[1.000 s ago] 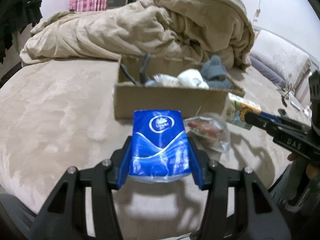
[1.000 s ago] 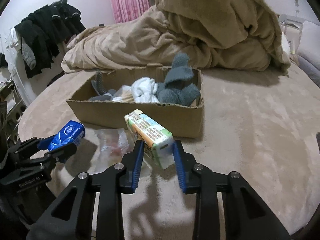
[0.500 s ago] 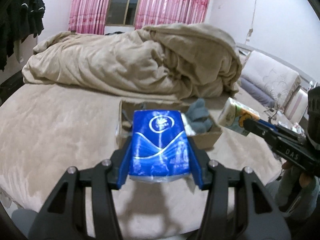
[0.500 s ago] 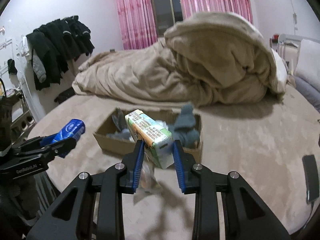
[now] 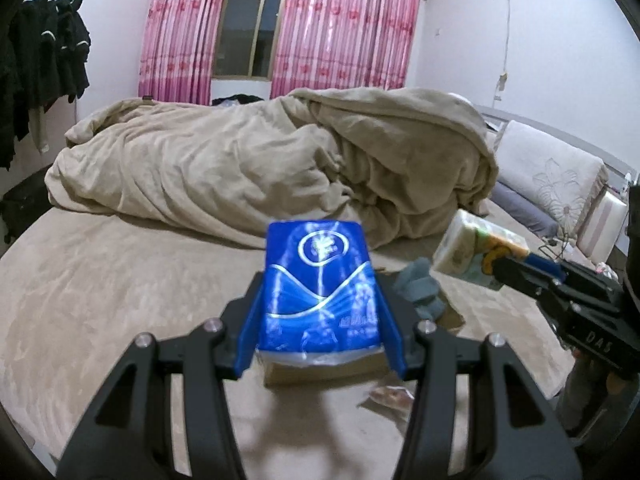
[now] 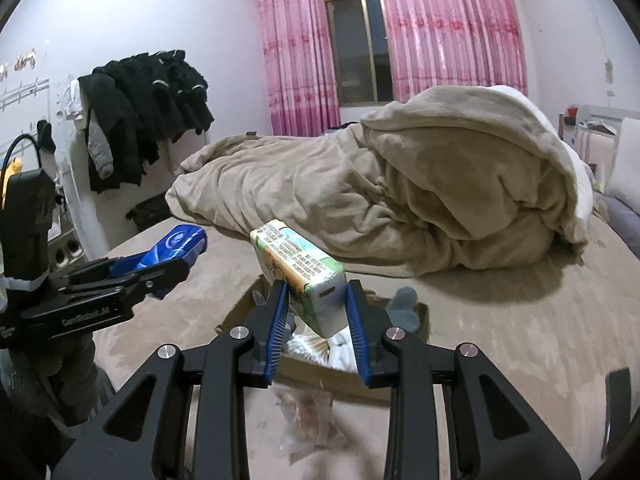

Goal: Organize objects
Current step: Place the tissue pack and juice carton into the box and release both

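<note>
Pink curtains [image 5: 348, 28] hang behind a big bed [image 5: 120, 280] with a lumpy tan blanket [image 5: 260, 168]. On the bed, near the blanket, sits a box [image 6: 404, 384] with socks [image 6: 404, 308] inside. The left tool [image 5: 320, 320] is squeezed shut on a blue pack [image 5: 320, 288], held up above the box. The right tool [image 6: 316, 320] is squeezed shut on a green pack [image 6: 304, 272], also above the box. Both packs are probably raised so they can drop in. A clear bag [image 6: 308, 420] lies on the bed in front of the box.
</note>
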Available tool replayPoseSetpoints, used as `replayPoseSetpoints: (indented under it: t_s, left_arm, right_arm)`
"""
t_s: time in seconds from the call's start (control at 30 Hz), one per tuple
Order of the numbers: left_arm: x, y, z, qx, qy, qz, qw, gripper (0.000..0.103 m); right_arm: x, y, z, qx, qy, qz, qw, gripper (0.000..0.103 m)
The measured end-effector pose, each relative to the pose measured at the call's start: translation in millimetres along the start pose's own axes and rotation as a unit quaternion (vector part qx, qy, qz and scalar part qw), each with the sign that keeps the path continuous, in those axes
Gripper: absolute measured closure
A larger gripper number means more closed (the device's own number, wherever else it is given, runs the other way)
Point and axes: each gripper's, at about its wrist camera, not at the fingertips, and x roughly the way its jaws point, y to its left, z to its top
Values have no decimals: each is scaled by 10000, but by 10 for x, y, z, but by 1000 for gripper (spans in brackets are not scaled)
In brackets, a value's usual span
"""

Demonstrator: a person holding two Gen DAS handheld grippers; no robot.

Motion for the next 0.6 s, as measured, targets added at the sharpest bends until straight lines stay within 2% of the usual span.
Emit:
replayPoseSetpoints:
  t_s: [0.27, 0.6]
  left_arm:
    - [446, 138, -28, 9, 191, 23, 9998, 51]
    - [1184, 273, -181, -84, 814, -16, 9966, 51]
  right_arm:
    - [616, -29, 13, -169, 378, 167, 9990, 72]
    - [1264, -19, -102, -222, 799, 288, 9961, 72]
